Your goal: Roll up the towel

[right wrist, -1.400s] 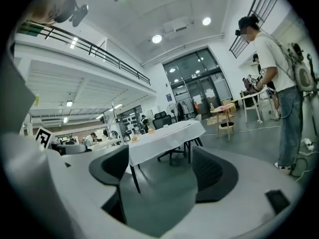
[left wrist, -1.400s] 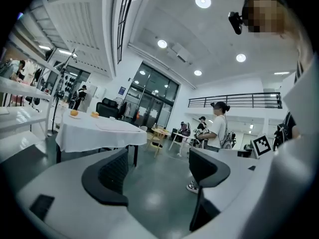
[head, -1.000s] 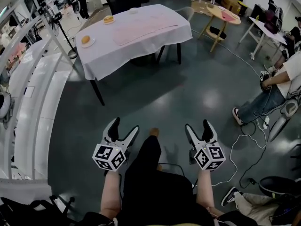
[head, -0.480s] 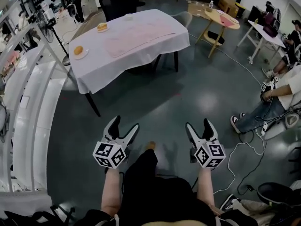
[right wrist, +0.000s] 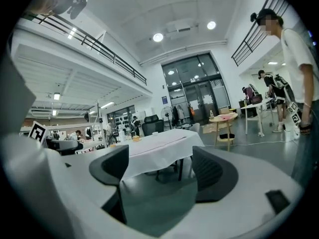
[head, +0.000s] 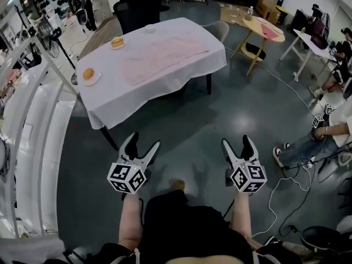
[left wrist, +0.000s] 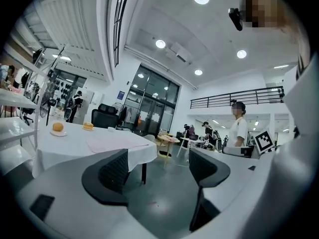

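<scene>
Pink towel [head: 162, 59]: flat on clothed table [head: 192, 76]. Likely soft, light and limp; best pinched along one short edge. Left gripper [head: 144, 143], right gripper [head: 237, 142]: jaws wide apart, empty.

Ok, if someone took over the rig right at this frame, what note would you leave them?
Left gripper: open, empty, over the floor short of the table.
Right gripper: open, empty, level with the left one.
Pink towel: spread flat on the white-clothed table, untouched. A bun plate sits near the table's left corner.
Done: nothing yet.
Left: reach the table, then roll up the towel.
</scene>
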